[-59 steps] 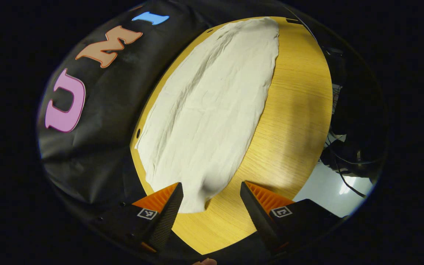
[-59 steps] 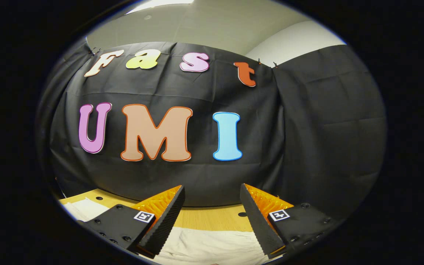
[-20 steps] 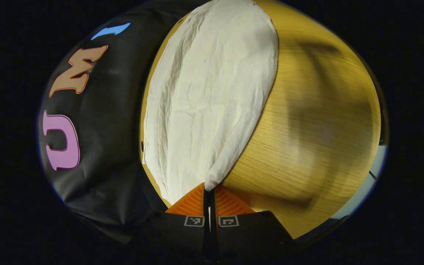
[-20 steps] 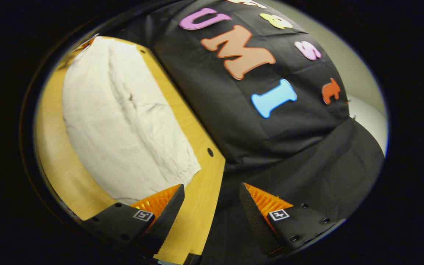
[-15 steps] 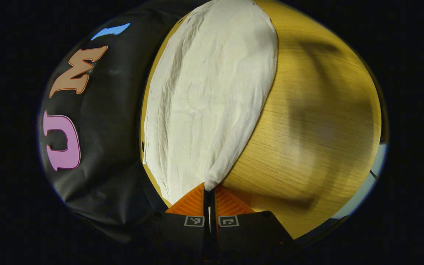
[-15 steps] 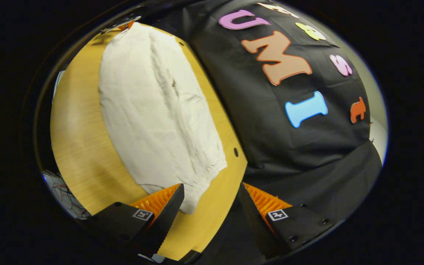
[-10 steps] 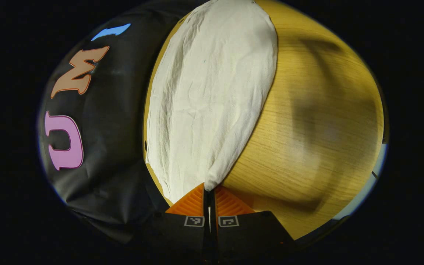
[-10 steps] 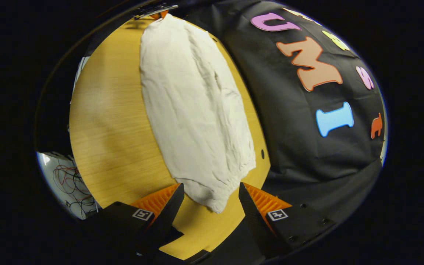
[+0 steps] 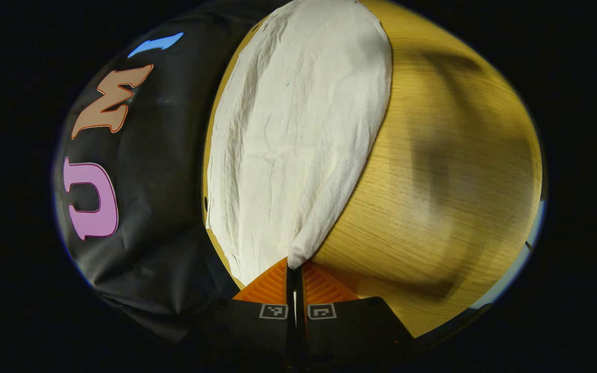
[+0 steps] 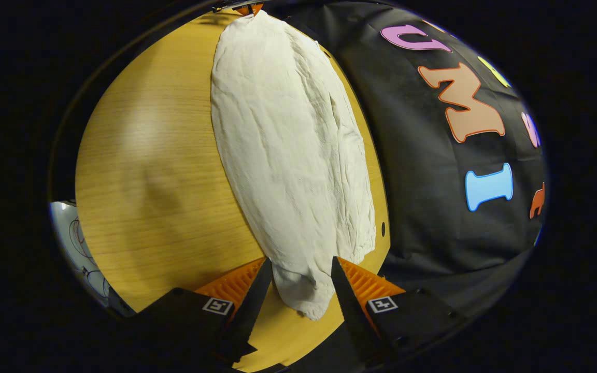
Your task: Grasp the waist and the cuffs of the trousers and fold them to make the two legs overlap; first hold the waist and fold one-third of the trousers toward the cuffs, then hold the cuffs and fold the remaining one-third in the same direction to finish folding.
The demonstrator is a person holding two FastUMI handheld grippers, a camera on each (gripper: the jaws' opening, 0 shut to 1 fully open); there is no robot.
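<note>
In the left gripper view I see my left claw pressed together on the near corner of the trousers, which run up the middle of the frame, flat on the wooden counter. Their left edge lies close along the counter's edge by the black cloth wall; bare wood opens wide on the right. In the right gripper view my right claw stands spread around the trousers' near end, whether it touches I cannot tell. Open counter fills the left; the far end meets the left claw at the top.
</note>
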